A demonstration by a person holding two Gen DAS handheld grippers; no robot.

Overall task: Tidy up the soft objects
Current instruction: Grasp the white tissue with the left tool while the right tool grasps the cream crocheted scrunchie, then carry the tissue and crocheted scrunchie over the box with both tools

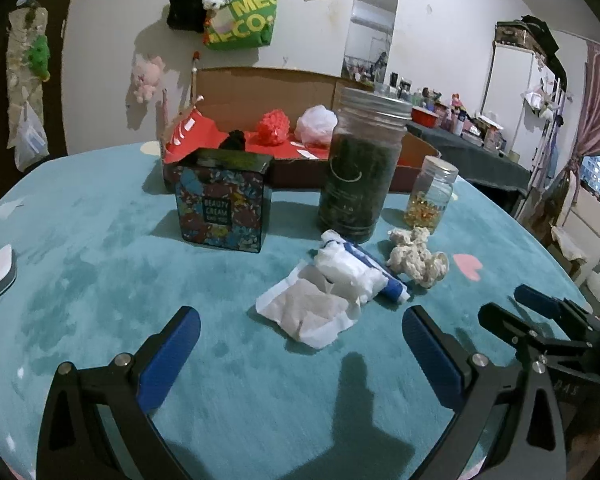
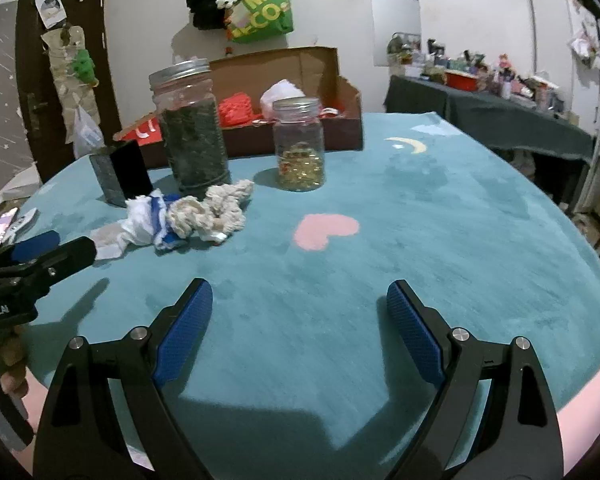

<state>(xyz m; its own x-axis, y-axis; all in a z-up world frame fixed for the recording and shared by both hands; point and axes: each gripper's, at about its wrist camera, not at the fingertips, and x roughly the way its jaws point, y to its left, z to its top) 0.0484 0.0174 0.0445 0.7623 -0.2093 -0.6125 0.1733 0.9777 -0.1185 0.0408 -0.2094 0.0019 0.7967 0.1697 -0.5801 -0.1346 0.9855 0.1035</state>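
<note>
1. One teal plush cover (image 1: 100, 240) spreads over the whole round table, printed with a pink heart (image 2: 326, 230) and a pale crescent moon (image 2: 406, 145).
2. An open cardboard box (image 1: 260, 84) stands at the far edge of the table, lined in red; a red pom-pom (image 1: 274, 127), a white puff (image 1: 316, 125) and a small black fuzzy item (image 1: 233, 140) lie inside it.
3. The left gripper (image 1: 300, 352) hovers low over the cover with its blue-padded jaws spread wide and nothing between them, just short of the white cloth.
4. The right gripper (image 2: 300, 328) is likewise parted and empty, over bare cover near the heart.
5. A tall jar of dark dried leaves (image 1: 360, 168) with a metal lid stands in front of the box.
6. A floral "Beauty Cream" tin (image 1: 222, 204) stands to the left of that jar.
7. A crumpled white cloth with a blue stripe (image 1: 340, 280) lies in front of the tall jar, touching the rope.
8. A knotted cream rope bundle (image 1: 416, 258) lies just to its right.
9. A small jar of golden capsules (image 1: 432, 192) stands behind the rope.
</note>
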